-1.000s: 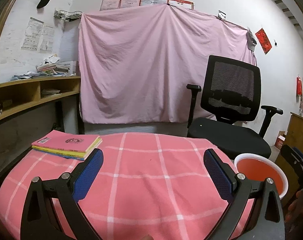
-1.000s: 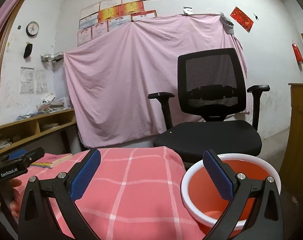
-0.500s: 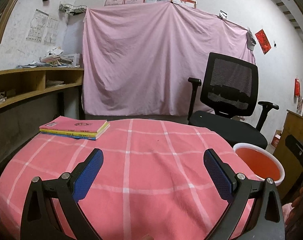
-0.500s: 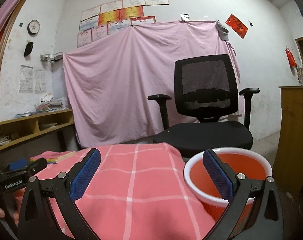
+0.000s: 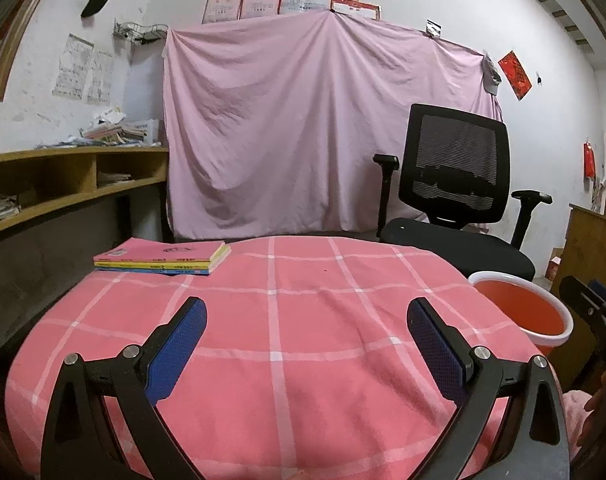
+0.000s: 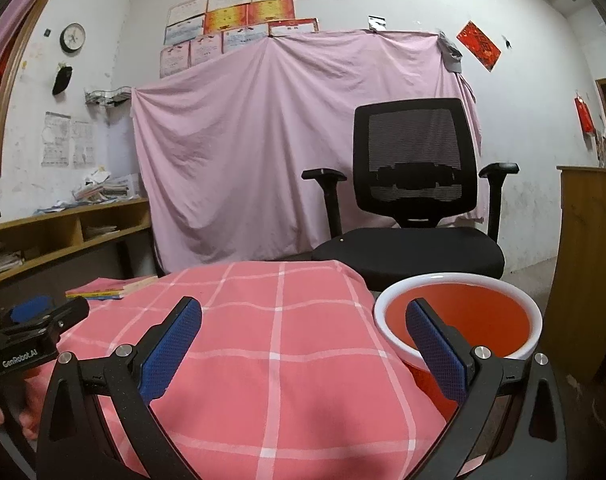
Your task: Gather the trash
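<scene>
A red bin with a white rim (image 5: 521, 312) (image 6: 459, 320) stands beside the table's right edge, and I see nothing inside it. No loose trash shows on the pink checked tablecloth (image 5: 303, 320) (image 6: 255, 340). My left gripper (image 5: 307, 340) hovers open over the cloth's near part, nothing between its blue pads. My right gripper (image 6: 303, 340) is open too, over the table's right edge, its right finger (image 6: 435, 344) in front of the bin. The left gripper's body (image 6: 31, 340) appears at the lower left of the right wrist view.
A stack of books (image 5: 163, 258) (image 6: 111, 287) lies at the table's far left. A black office chair (image 5: 455, 200) (image 6: 411, 208) stands behind the table, a pink sheet on the wall. A wooden shelf (image 5: 63, 188) runs along the left, a wooden cabinet (image 6: 587, 260) at right.
Both cameras have tilted and shifted slightly, so the table and books sit a little differently in view. Both grippers stay open and hold nothing.
</scene>
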### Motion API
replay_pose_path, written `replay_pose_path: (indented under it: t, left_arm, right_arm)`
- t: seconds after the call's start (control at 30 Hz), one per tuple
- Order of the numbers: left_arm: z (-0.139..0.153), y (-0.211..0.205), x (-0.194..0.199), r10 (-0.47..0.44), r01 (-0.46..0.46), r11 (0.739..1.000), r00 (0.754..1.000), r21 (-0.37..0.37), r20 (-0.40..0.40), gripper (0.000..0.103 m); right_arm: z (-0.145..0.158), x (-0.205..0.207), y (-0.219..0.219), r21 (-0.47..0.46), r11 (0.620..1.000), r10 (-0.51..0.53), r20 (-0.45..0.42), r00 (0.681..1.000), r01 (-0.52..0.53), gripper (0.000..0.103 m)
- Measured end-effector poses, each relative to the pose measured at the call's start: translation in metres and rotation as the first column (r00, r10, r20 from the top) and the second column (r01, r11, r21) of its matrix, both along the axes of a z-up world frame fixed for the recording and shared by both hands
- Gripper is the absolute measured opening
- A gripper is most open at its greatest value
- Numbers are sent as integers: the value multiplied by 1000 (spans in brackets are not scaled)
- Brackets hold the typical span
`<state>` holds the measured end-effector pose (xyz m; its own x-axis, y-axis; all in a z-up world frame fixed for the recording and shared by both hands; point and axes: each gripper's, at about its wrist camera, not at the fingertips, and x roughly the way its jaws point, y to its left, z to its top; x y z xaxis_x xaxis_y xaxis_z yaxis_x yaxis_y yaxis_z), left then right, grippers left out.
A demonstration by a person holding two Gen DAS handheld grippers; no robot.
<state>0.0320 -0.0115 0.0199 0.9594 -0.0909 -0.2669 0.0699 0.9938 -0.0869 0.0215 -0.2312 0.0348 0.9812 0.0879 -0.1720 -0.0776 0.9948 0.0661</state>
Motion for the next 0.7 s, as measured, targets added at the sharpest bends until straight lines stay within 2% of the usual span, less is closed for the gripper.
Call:
replay_pose_path:
  t: [0.2, 0.7]
  left_arm:
    - [-5, 0, -4, 33, -33, 999, 999, -1, 6, 98]
    - [-12, -2, -3, 34, -34, 999, 999, 2, -5, 98]
  right_arm:
    - [-6, 4, 2, -5, 1000, -3, -20, 1000, 3, 103]
    - [-9, 5, 7, -17, 1000, 5, -22, 1000, -5, 103]
